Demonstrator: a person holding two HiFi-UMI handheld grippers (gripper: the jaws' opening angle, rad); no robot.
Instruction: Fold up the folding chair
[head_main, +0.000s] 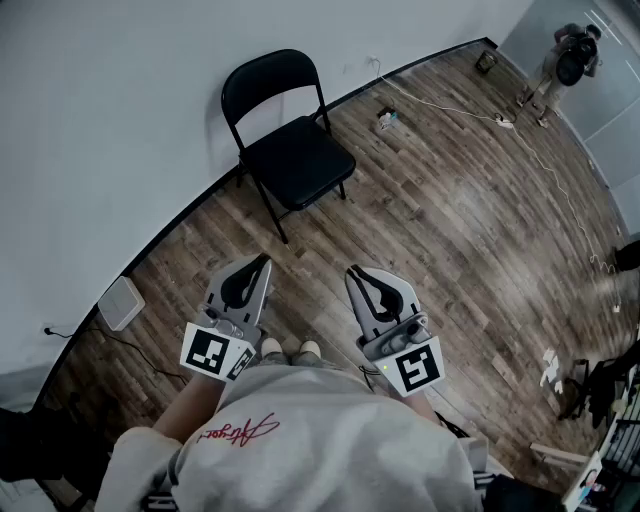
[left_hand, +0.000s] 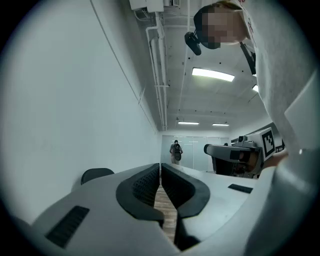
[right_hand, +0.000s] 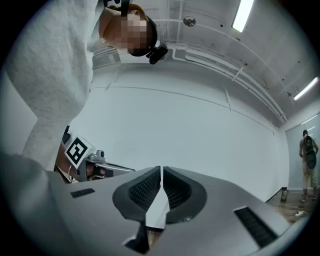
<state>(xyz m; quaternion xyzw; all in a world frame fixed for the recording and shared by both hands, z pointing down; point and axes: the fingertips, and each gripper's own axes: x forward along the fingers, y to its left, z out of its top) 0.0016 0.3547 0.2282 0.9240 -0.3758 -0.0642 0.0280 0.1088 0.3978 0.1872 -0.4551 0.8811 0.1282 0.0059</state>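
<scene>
I judge nothing done yet: the chair (head_main: 295, 155) stands fully unfolded in the upper middle of the head view, by the wall (head_main: 100, 120), seat level. My left gripper (head_main: 262, 264) and right gripper (head_main: 354, 274) sit low in the frame, well apart from it, each with jaws pressed together and nothing between them. The whole job remains: approach, take hold, and swing the seat up against the back.

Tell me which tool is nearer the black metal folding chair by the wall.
Left. The left tool is just below the black metal folding chair in the head view, a short gap away; the right tool is farther, below and to its right. Neither touches it.
</scene>
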